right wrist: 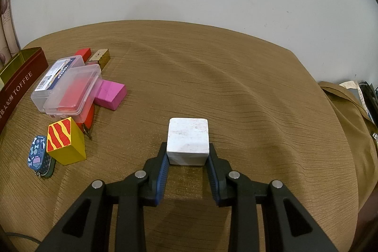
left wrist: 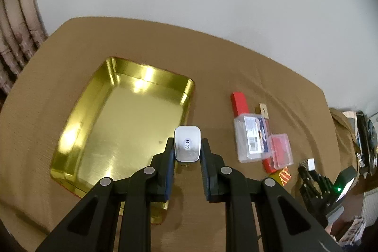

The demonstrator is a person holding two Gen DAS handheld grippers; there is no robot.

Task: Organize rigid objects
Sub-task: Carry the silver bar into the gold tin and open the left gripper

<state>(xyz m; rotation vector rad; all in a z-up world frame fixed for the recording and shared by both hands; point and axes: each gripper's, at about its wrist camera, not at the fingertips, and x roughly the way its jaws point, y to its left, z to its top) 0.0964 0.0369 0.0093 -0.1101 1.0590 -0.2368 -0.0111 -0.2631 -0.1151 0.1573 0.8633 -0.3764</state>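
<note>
Our left hand-held gripper (left wrist: 187, 148) pinches a small silver case (left wrist: 187, 143) marked +1.00, held above the near right corner of the gold tin (left wrist: 70, 134). Our right hand-held gripper (right wrist: 188, 158) clamps a white cube (right wrist: 188, 141) over the bare surface (right wrist: 259, 86), well right of the pile of boxes (right wrist: 68, 86). Released now, the case could catch the tin's rim and drop outside; the cube's smooth faces might slip.

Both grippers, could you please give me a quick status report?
Left gripper shut on silver case, beside gold tin. Right gripper shut on white cube. Loose pile between them; nothing blocking.
</note>
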